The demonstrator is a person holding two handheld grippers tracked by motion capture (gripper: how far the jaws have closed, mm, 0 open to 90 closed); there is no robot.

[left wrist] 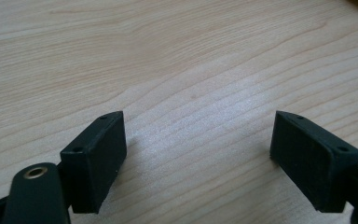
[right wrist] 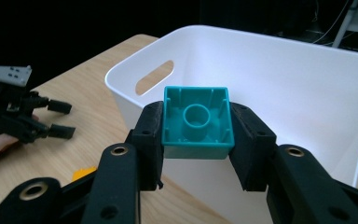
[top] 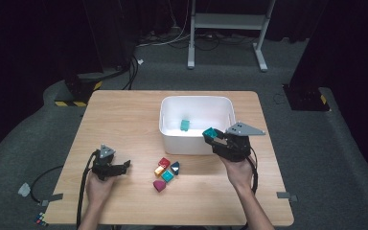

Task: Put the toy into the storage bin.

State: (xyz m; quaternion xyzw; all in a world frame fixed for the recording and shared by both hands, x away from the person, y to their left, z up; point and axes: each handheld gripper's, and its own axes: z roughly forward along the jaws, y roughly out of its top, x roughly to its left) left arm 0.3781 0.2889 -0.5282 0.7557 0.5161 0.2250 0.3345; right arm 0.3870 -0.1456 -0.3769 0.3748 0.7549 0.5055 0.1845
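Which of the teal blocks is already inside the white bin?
The small teal block lying on the white bin's floor. Another teal block is clamped in the right gripper at the rim; the third sits on the table among the loose blocks.

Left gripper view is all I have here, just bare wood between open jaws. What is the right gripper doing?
Observer: The right gripper is shut on a teal block, held hollow side up beside the white bin.
Operator: Anything in the bin?
Observer: One teal block in the bin.
Operator: What's left on the table?
Observer: Five blocks clustered in front of the bin; the red one is nearest it.
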